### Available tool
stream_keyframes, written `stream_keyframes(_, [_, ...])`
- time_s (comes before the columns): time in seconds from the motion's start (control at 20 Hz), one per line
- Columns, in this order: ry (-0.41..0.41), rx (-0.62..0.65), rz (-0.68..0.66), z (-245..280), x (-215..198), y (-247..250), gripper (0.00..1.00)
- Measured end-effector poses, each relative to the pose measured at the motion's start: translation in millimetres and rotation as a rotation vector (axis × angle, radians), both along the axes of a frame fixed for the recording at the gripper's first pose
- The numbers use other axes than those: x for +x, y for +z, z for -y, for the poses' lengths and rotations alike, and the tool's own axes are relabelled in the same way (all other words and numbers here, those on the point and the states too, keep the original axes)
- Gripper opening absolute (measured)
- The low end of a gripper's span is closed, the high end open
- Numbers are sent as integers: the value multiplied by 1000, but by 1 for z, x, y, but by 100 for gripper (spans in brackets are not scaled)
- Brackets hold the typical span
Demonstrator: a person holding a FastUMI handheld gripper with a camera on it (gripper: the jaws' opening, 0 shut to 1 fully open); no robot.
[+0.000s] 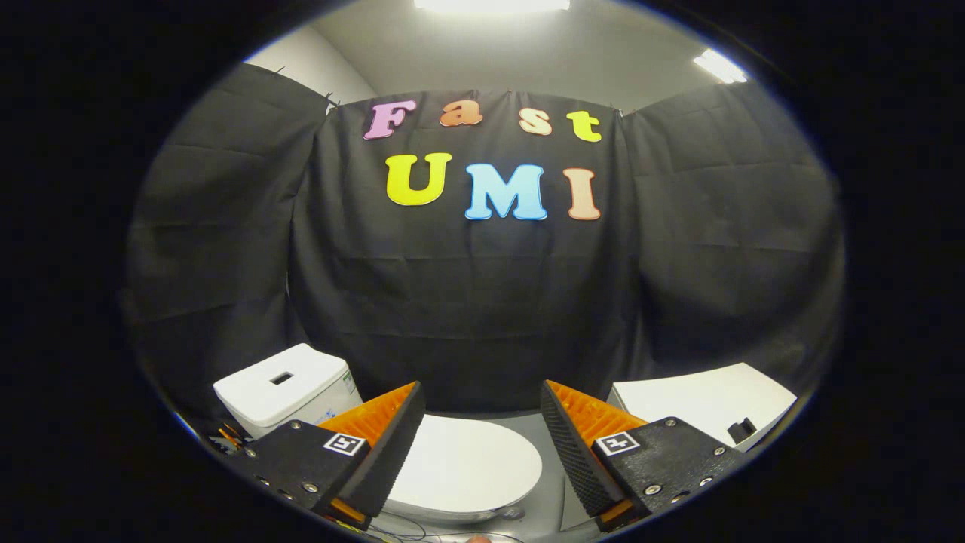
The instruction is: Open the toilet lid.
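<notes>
While the lid is down: nothing is lifted yet, and the opening step has not begun.
Gripper (482, 445): black-and-orange two-finger tool, jaws spread wide, holding nothing.
Lid: flat white oval plastic toilet lid (467, 464), closed, lying between and just below the fingers.
Cistern: white boxy tank (283, 388) behind the lid, beyond one finger.
Other side of lid: white flat-topped box (701, 403).
Risk: ribbed pads may skid off the smooth rim if they catch too little edge.
Second risk: pushing down instead of under would only press the lid shut.
</notes>
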State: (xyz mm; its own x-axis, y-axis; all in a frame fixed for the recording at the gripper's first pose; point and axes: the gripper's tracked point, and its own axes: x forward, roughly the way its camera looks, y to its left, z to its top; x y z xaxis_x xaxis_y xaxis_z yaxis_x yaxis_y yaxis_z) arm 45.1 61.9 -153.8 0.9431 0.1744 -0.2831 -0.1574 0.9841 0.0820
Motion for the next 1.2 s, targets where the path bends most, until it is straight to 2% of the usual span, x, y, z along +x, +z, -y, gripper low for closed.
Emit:
stream_keyframes(0.5, [4, 89, -192, -7, -4, -85, 95])
stream_keyframes(0.8, [-58, 182, -331, 5, -16, -157, 94])
stream_keyframes(0.95, [-90, 184, -406, 12, -27, -197, 96])
stream_keyframes(1.2, [-150, 250, -488, 12, -40, -238, 96])
